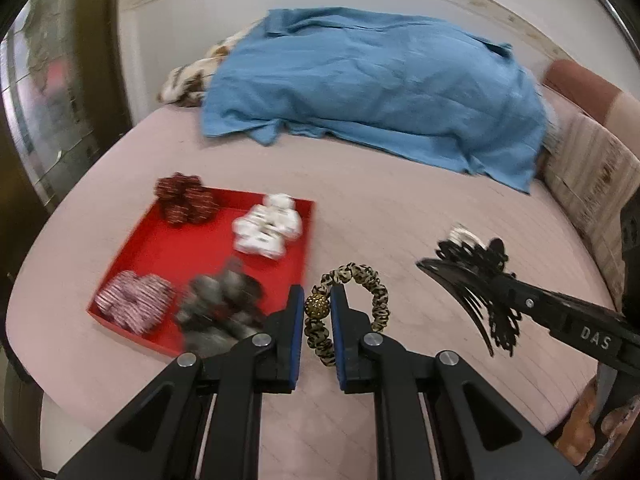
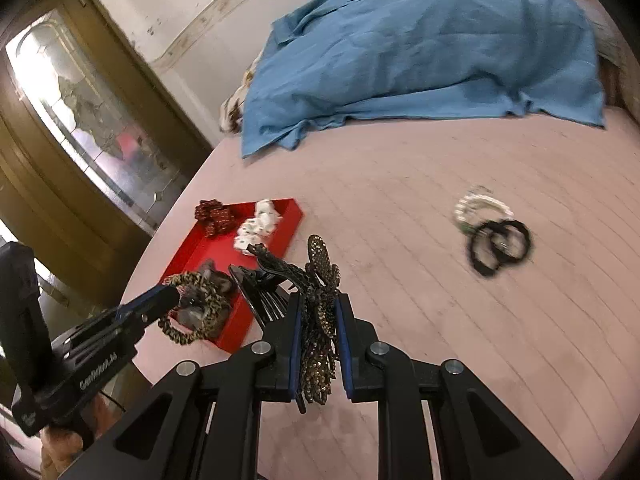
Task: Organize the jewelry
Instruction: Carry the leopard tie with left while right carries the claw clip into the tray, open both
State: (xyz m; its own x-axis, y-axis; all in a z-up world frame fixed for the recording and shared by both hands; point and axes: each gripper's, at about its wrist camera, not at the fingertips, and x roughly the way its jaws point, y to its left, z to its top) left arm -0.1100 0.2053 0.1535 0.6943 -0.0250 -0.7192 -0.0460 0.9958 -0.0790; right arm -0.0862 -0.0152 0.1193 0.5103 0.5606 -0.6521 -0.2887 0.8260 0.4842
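Observation:
My left gripper (image 1: 316,300) is shut on a leopard-print scrunchie (image 1: 376,296) with a gold bead, held just right of the red tray (image 1: 160,248). It also shows in the right wrist view (image 2: 192,308), over the tray's near corner. My right gripper (image 2: 318,308) is shut on a black sequined butterfly hair comb (image 2: 320,272); the comb also shows in the left wrist view (image 1: 472,288), above the bed. The tray holds a dark red scrunchie (image 1: 184,200), a white one (image 1: 268,226), a striped pink one (image 1: 134,300) and a grey one (image 1: 224,308).
A pink bedspread (image 2: 440,320) covers the bed. A pearl bracelet (image 2: 476,208) and black hair ties (image 2: 498,246) lie loose on it at the right. A blue cloth (image 1: 372,88) is heaped at the back. A wooden door (image 2: 80,120) stands at the left.

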